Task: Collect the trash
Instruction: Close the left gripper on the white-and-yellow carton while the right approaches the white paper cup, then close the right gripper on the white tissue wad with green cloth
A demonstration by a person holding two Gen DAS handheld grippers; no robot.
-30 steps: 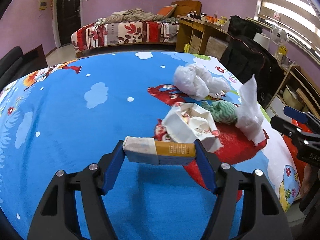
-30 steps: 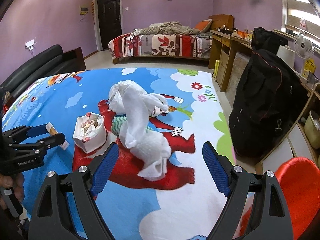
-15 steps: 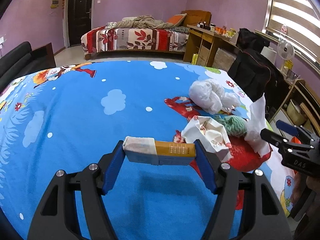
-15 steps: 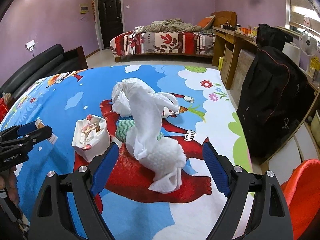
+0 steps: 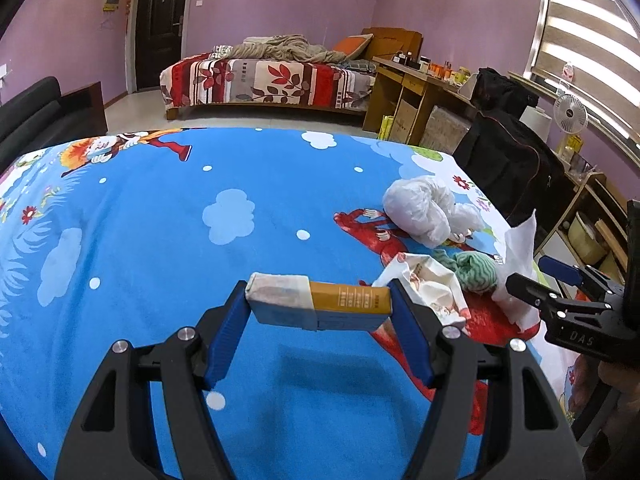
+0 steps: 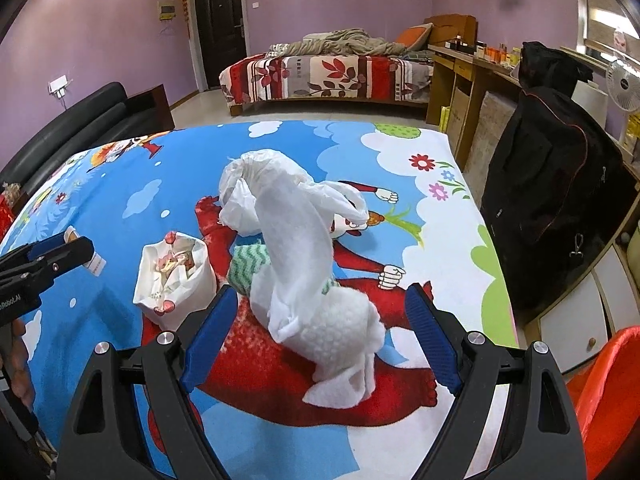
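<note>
My left gripper (image 5: pixel 318 308) is shut on a small white-and-yellow carton (image 5: pixel 320 304), held crosswise between the blue pads above the blue cloth. My right gripper (image 6: pixel 322 292) stands open. A tall crumpled white tissue (image 6: pixel 320 300) rises between its fingers, and neither pad touches it. Beside the tissue lie a green-striped wad (image 6: pixel 244 268), a white paper bag of scraps (image 6: pixel 172 276) and a white plastic bag (image 6: pixel 248 192). In the left wrist view the same pile sits to the right, with the paper bag (image 5: pixel 428 284) nearest the carton and the right gripper (image 5: pixel 528 272) at the tissue (image 5: pixel 520 248).
A table (image 5: pixel 160 220) under a blue cartoon cloth carries everything. A red bin (image 6: pixel 608 392) stands off its right corner. A black bag (image 6: pixel 552 184) and wooden shelves (image 6: pixel 580 320) line the right side. A dark sofa (image 6: pixel 80 120) is at the left, a bed (image 6: pixel 328 72) beyond.
The right gripper has come closer and lower over the tissue, which now fills more of the gap. The left gripper, still holding the carton, has drifted left away from the pile.
</note>
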